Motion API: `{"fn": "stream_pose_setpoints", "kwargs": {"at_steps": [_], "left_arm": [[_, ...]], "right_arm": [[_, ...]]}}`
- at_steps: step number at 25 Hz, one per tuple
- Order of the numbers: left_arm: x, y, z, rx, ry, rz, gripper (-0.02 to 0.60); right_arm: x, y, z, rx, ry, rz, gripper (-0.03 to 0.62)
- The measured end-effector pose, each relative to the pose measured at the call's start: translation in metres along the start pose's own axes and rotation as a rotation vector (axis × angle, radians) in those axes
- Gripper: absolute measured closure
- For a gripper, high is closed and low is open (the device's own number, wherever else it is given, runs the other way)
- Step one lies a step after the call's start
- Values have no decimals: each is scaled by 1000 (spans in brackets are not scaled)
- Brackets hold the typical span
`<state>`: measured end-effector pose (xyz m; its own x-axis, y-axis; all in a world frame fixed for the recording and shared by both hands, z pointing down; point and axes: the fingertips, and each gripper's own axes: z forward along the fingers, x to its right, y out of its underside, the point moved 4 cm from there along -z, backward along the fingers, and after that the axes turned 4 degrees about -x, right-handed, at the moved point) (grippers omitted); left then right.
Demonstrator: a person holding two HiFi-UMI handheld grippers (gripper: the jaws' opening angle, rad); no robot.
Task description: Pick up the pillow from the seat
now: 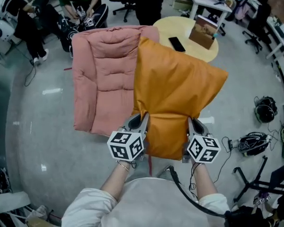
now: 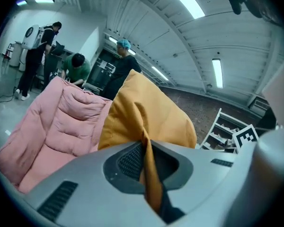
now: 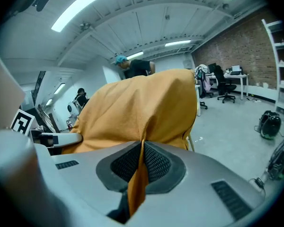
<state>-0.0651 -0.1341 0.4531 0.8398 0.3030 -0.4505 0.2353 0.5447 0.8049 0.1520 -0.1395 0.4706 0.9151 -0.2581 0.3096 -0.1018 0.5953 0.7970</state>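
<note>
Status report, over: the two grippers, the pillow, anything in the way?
Left gripper shut on orange pillow, near edge; right gripper shut on same edge. Pillow held up beside pink seat. Round table just beyond it.

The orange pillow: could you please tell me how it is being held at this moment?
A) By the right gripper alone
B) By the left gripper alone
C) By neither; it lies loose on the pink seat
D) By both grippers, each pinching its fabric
D: the left gripper and the right gripper each have their jaws closed on a fold of the orange pillow.
</note>
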Motion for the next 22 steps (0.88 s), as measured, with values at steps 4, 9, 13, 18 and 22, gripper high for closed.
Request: {"fn": "stream_pose_setpoints", "kwargs": {"at_steps": [4, 9, 13, 18, 22], "left_arm": [[67, 32, 27, -59, 63, 24, 554], [143, 75, 43, -107, 97, 47, 554], [189, 105, 47, -123, 83, 45, 554], [221, 123, 49, -159, 72, 41, 554], [231, 127, 52, -175, 81, 50, 554]], "right_arm": [[65, 15, -53, 13, 44, 41, 556], [131, 41, -114, 17, 82, 87, 556], [169, 56, -154, 7, 79, 95, 556], [194, 61, -181, -3, 90, 110, 556], [202, 61, -193, -1, 98, 107, 554]]}}
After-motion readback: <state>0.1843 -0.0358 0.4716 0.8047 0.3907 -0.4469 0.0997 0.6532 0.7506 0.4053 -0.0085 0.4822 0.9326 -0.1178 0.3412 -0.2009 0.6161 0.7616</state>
